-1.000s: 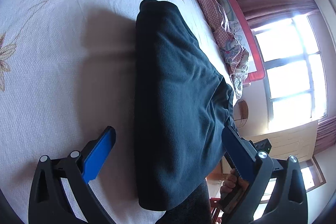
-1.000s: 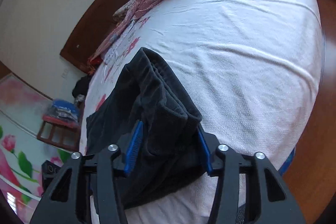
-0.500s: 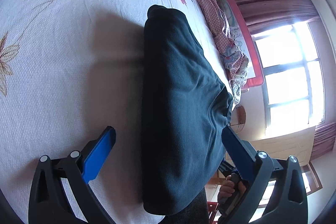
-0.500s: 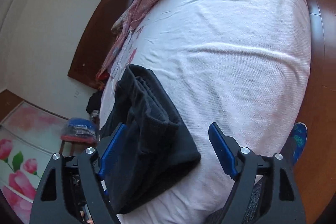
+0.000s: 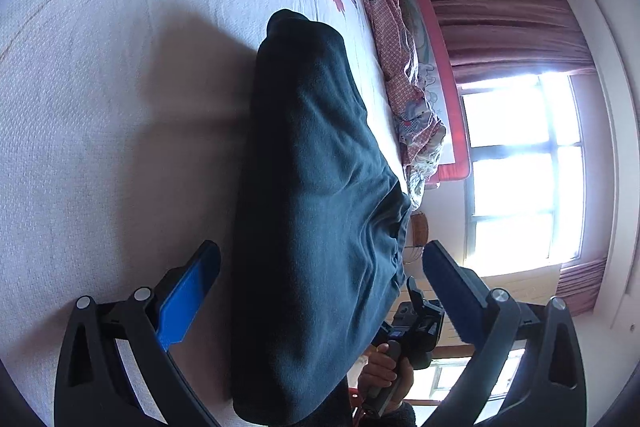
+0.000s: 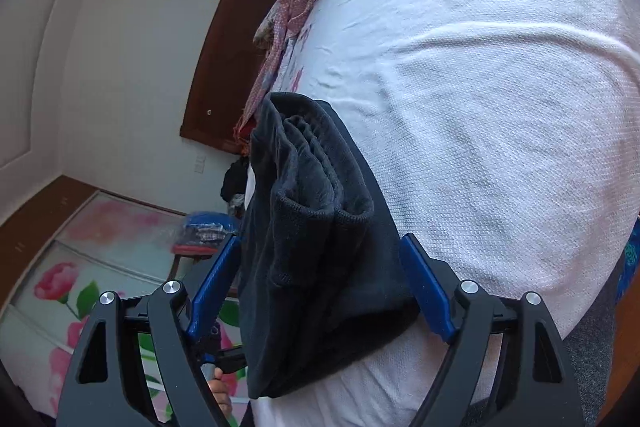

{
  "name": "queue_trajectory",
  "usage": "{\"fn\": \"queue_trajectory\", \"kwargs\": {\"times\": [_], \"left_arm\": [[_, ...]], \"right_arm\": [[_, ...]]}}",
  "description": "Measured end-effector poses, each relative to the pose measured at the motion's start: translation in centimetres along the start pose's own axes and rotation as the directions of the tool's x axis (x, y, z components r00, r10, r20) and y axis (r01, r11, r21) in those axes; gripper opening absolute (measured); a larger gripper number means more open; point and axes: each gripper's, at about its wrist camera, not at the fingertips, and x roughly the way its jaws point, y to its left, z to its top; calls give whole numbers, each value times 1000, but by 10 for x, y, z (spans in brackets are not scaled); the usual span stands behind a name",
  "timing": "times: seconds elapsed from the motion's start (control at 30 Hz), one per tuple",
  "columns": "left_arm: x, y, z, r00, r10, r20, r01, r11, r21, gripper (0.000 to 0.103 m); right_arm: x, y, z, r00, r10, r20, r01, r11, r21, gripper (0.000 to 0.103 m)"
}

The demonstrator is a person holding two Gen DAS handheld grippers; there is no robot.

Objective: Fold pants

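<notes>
Your dark pants (image 5: 312, 211) lie folded on the bed (image 5: 100, 147), running toward 12 o'clock. Both claws, left gripper (image 5: 320, 267) and right gripper (image 6: 320, 283), stand spread, straddling them.

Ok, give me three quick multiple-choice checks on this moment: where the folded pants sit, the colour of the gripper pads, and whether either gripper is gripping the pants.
1. Where do the folded pants lie?
A. On the bed, near its edge
B. On the wooden floor
C. On the window sill

2. What colour are the pads on the gripper fingers?
A. Red
B. Blue
C. White

3. How do the left gripper and the right gripper stand?
A. Both clamped on the pants
B. Only the right one clamped on the pants
C. Both open, the pants between the fingers but not pinched

Answers: 1 A, the dark bundle rests on the white flowered bedspread by the bed's edge. 2 B, blue pads show in both wrist views. 3 C, gaps show between pads and cloth at each gripper.
</notes>
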Motion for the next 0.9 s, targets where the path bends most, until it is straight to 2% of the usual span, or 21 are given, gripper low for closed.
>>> {"fn": "queue_trajectory", "kwargs": {"times": [0.07,0.13,0.23,0.33,0.37,0.43,0.47,0.5,0.53,0.57,0.63,0.67,0.73,0.9], "left_arm": [[6,-1,3,1000,0,-1,0,1000,-16,101],[17,-6,3,999,8,-36,-8,1000,-1,101],[31,-10,-2,994,92,-59,-90,995,38,101],[42,-18,-3,991,108,-83,-103,992,71,101],[43,-18,-3,991,108,-79,-102,992,71,101],[44,-22,-3,993,83,-80,-77,994,78,101],[45,-23,-4,994,73,-80,-67,995,75,100],[46,-26,-3,994,71,-78,-65,995,71,94],[46,-24,-4,994,70,-81,-66,996,56,77],[44,-19,-3,994,75,-84,-72,997,40,70],[41,-11,-1,993,78,-88,-76,997,20,35],[40,-9,-1,992,88,-90,-87,996,15,28],[38,-8,-1,994,71,-86,-70,997,8,24],[32,-28,3,998,25,-66,-22,999,48,22]], "right_arm": [[2,1,-1,1000,0,-6,0,1000,-25,81],[5,3,-1,1000,-2,-11,2,1000,-27,82],[9,6,-1,1000,-9,-13,8,999,-41,84],[16,14,-2,999,-29,-19,28,996,-81,84],[15,14,-2,999,-39,-19,37,996,-85,81],[17,12,-2,996,-81,-27,78,993,-91,57],[15,10,-2,997,-73,-28,70,995,-77,53],[14,9,-4,997,-70,-32,67,995,-73,45],[12,12,-5,996,-81,-30,78,993,-83,42],[11,16,-6,996,-88,-26,86,992,-89,41],[10,28,-6,994,-104,-17,102,990,-98,40],[10,36,-6,994,-109,-14,107,989,-107,40],[10,51,-5,993,-115,-8,113,984,-134,39],[9,88,-3,988,-151,-11,145,964,-222,38]]}}
